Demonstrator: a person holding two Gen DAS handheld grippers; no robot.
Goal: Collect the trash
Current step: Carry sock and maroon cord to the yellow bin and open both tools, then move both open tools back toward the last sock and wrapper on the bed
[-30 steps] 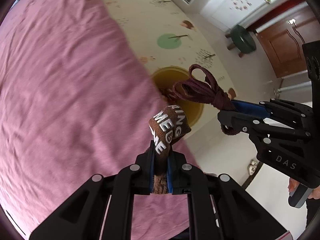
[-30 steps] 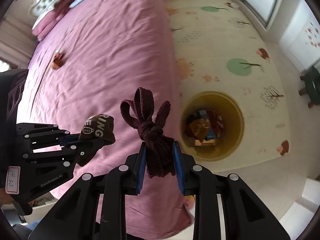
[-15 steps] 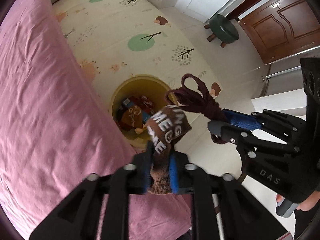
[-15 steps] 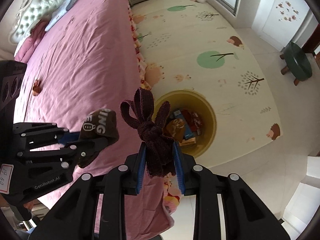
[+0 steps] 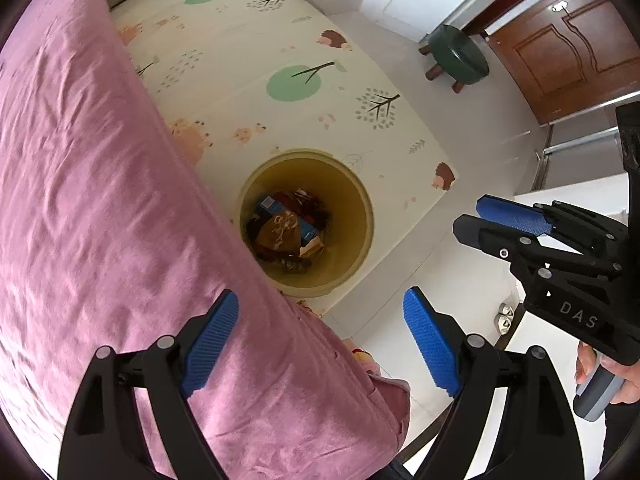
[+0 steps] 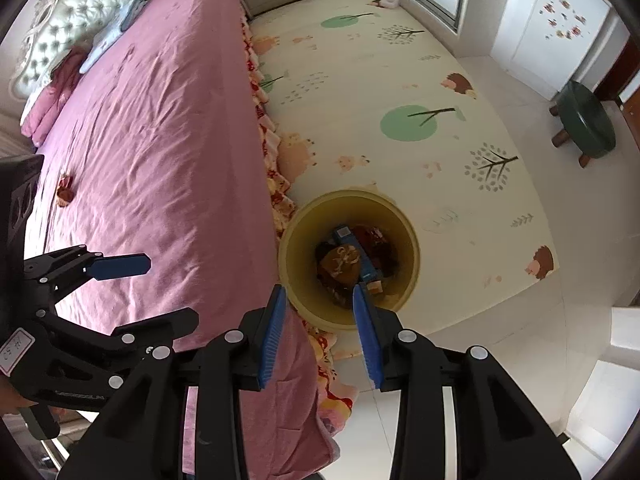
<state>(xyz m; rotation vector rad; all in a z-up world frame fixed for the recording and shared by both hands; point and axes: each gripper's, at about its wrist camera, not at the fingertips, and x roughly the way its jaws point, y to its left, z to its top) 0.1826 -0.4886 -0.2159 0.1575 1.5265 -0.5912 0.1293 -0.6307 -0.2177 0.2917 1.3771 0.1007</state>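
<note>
Above yellow bin (image 6: pixel 412 256) beside bed (image 6: pixel 160 152): left tongs (image 5: pixel 320 344) and right tongs (image 6: pixel 320 332) both spread, empty. Trash pile (image 6: pixel 348 264) sits inside bin. Next: swing back over bed, approach brown scrap (image 6: pixel 64 190) low, pinch centre.

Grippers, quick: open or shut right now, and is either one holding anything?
Left gripper: open, holding nothing.
Right gripper: open, holding nothing, above the yellow trash bin.
</note>
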